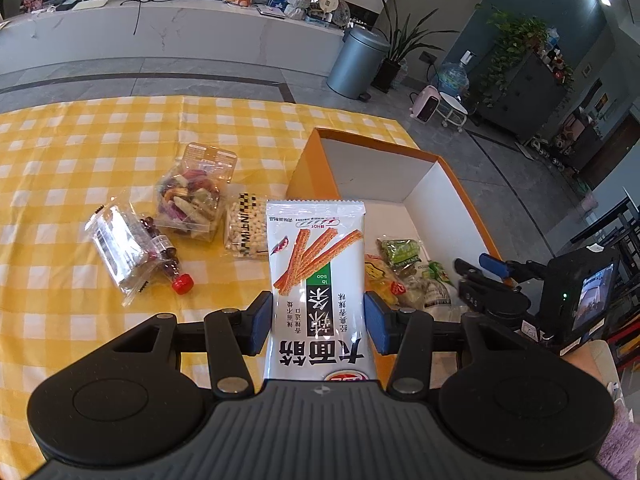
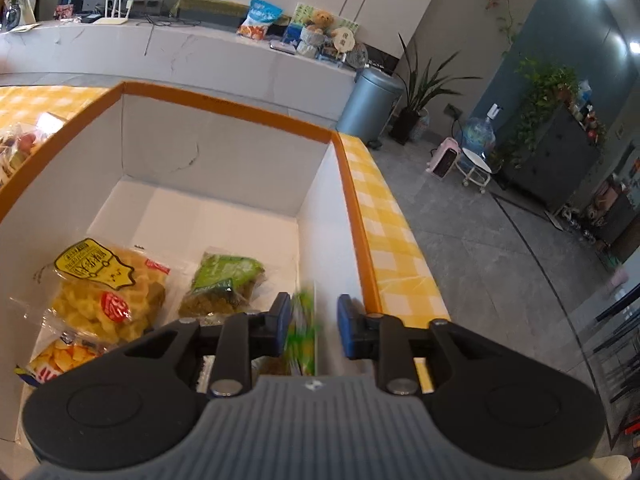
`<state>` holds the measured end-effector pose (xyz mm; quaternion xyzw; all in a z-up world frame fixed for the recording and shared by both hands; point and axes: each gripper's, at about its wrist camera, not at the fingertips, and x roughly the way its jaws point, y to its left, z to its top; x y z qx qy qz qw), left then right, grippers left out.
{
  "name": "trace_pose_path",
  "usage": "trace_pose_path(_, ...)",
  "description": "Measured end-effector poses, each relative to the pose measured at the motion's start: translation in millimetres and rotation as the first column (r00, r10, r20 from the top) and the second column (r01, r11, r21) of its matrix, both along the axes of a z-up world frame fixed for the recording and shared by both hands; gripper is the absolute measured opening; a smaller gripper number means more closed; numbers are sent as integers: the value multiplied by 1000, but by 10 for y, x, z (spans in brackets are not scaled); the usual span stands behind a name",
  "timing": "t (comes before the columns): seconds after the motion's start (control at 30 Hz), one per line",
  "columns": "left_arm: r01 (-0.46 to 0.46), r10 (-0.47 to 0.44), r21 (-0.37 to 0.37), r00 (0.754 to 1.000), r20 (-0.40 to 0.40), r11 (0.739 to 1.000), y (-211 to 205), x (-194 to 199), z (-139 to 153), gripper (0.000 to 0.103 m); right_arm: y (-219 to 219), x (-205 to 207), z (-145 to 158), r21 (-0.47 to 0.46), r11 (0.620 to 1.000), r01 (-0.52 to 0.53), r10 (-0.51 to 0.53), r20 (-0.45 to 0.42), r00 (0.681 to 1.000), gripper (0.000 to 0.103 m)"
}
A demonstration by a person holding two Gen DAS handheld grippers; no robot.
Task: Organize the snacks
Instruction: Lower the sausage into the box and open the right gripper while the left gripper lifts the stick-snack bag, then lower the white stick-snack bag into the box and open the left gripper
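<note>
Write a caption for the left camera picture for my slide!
Left gripper holds a white spicy-stick snack packet beside the orange-rimmed cardboard box, over the yellow checked tablecloth.

Yellow-white checked tablecloth [image 1: 100, 140], orange-rimmed box [image 2: 224, 102]

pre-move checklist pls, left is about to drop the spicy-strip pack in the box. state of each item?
1. Left gripper grip on the white spicy-strip pack: fingers pressed on both sides. ok.
2. Pack over the orange box: it hangs above the near left wall, not plainly inside. cannot tell.
3. Right gripper clear of the box: it sits low inside, at the right wall. not ok.
4. Right gripper let go: a gap shows at its right finger; a blurred green packet lies between the fingers. ok.
5. Free floor in the box: the far half is bare. ok.
6. Snacks left on the checked cloth: three packs. not ok.
</note>
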<state>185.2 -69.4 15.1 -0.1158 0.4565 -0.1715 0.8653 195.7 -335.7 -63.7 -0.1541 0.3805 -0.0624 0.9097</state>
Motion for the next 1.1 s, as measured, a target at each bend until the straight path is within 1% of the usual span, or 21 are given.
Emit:
trace_pose_path(0.03,4,-4,2,1000,3,1000,-21,-2,8,56,8,-19,21,17,1000,-14,14,6,1000,48)
trace_pose_path(0.1,10,-10,12,1000,13,1000,-74,7,42,56,17,-70,95,41,999,-32,31,39,999,57)
trace_pose_path(0.17,15,-16,23,1000,24,1000,-137,39,82,56,26,-122,186,49,998,-42,38,74,997,59)
trace_pose_path(0.23,20,-21,28,999,35,999,-213,86,128,56,27,-176,277,38,999,-30,25,120,993,76)
trace_pose_path(0.3,30,-31,27,998,50,999,-303,145,171,56,-3,-240,383,31,999,-16,11,169,986,77)
trace_pose_path(0.33,36,-37,27,998,57,999,-359,180,188,56,-28,-269,427,43,999,-12,4,187,982,77)
trace_pose_path(0.4,55,-57,32,996,69,998,-483,264,203,56,-141,-317,544,90,996,9,-29,223,974,80)
trace_pose_path(0.47,74,-77,42,994,72,996,-625,380,187,56,-279,-364,646,160,986,39,-79,251,965,80)
trace_pose_path(0.5,81,-84,51,994,66,995,-698,451,170,56,-365,-352,703,199,979,54,-106,261,960,80)
trace_pose_path(0.57,95,-98,96,995,31,991,-867,616,94,56,-514,-374,775,279,957,82,-161,272,949,80)
trace_pose_path(0.63,102,-104,125,995,6,987,-1031,759,10,56,-646,-388,806,352,930,104,-206,267,942,81)
trace_pose_path(0.7,119,-120,150,993,-6,981,-1177,862,-48,56,-726,-373,798,401,908,118,-234,252,939,81)
trace_pose_path(0.77,134,-135,171,991,-7,976,-1306,943,-90,56,-750,-352,773,415,901,129,-246,241,939,81)
trace_pose_path(0.9,152,-149,223,988,-30,963,-1525,1111,-234,56,-747,-307,735,409,902,137,-248,230,941,81)
trace_pose_path(1.0,150,-138,261,988,-63,954,-1619,1221,-382,56,-771,-295,731,421,897,137,-250,227,941,81)
trace_pose_path(1.1,127,-105,322,991,-86,938,-1677,1316,-492,56,-817,-299,724,431,892,139,-255,225,940,81)
